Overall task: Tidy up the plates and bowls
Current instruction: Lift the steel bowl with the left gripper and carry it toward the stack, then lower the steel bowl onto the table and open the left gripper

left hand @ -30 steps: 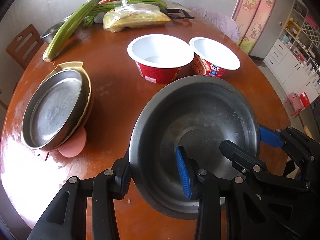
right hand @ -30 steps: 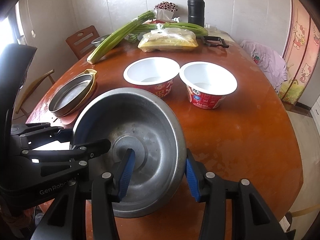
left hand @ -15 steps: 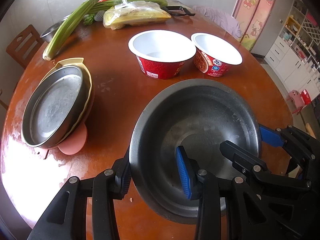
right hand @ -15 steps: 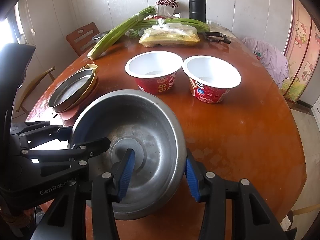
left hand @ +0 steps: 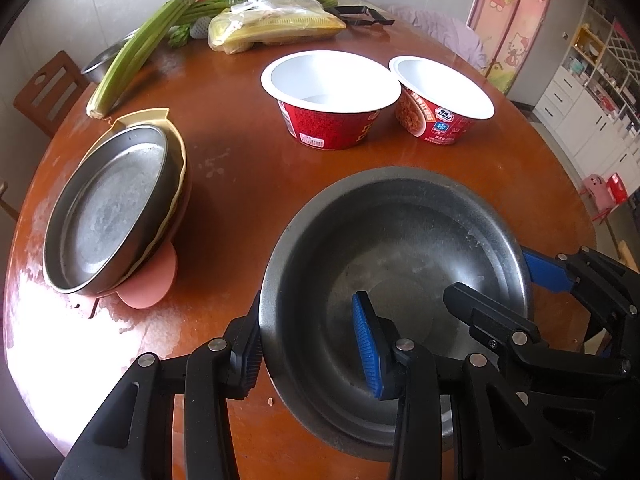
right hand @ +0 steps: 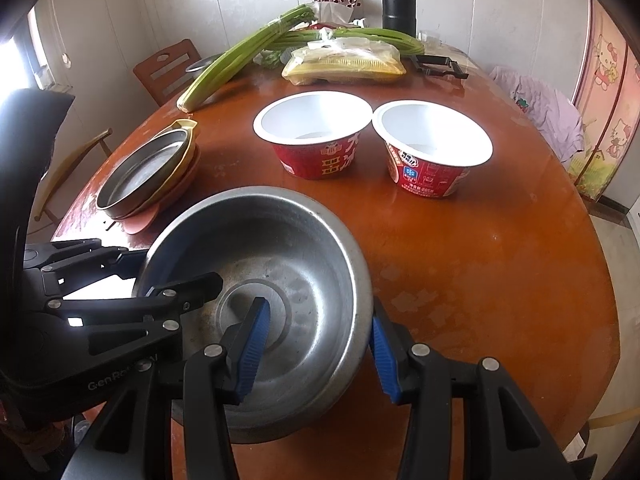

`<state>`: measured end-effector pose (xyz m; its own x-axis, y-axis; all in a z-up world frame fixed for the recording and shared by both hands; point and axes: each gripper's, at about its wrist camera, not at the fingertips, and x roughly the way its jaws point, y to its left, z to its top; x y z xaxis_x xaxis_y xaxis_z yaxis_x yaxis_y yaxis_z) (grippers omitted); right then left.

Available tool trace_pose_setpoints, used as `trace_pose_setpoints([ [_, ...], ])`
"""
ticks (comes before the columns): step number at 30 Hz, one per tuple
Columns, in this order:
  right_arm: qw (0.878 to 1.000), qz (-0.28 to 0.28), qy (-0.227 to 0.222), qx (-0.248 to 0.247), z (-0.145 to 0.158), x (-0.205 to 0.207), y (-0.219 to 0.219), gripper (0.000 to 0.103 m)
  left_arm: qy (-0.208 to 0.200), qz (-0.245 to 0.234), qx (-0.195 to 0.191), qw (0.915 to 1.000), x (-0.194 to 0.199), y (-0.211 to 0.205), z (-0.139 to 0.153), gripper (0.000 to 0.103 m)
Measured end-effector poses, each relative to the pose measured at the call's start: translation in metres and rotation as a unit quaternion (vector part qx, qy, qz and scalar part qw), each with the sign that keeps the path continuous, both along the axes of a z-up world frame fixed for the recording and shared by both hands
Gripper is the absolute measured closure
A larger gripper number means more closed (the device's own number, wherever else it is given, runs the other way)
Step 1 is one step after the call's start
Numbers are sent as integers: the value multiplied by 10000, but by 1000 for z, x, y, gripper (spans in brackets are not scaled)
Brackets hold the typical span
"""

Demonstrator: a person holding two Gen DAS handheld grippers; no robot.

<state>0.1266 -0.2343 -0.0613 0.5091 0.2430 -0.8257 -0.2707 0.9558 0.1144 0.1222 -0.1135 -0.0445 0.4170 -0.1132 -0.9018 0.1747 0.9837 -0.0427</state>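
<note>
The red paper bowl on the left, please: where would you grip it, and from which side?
Grip the left red bowl at its rim, one finger inside and one outside, from the near side. It stands upright, open and empty; its far-right rim almost meets the other red bowl, while the near rim is free.

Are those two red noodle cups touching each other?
Cannot tell. In the left wrist view the nearer cup overlaps the farther cup; in the right wrist view their rims nearly meet, with no plain gap or contact.
</note>
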Motion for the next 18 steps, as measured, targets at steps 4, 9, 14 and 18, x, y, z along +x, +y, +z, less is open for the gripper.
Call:
trace_pose_setpoints([
  [4, 10000, 6, 68, -3, -3, 2, 0, 54, 12, -14, 21, 10000, 2, -1, -2, 61],
  [9, 10000, 7, 85, 13, -4, 3, 0, 54, 25, -39, 4, 10000, 3, -1, -2, 60],
  [14, 9999, -3, 110, 52, -4, 5, -1, 54, -1, -69, -18, 10000, 3, -1, 0, 59],
  [18, 9999, -75, 98, 65, -2, 8, -4, 54, -72, -51, -70, 9999, 3, 1, 5, 55],
])
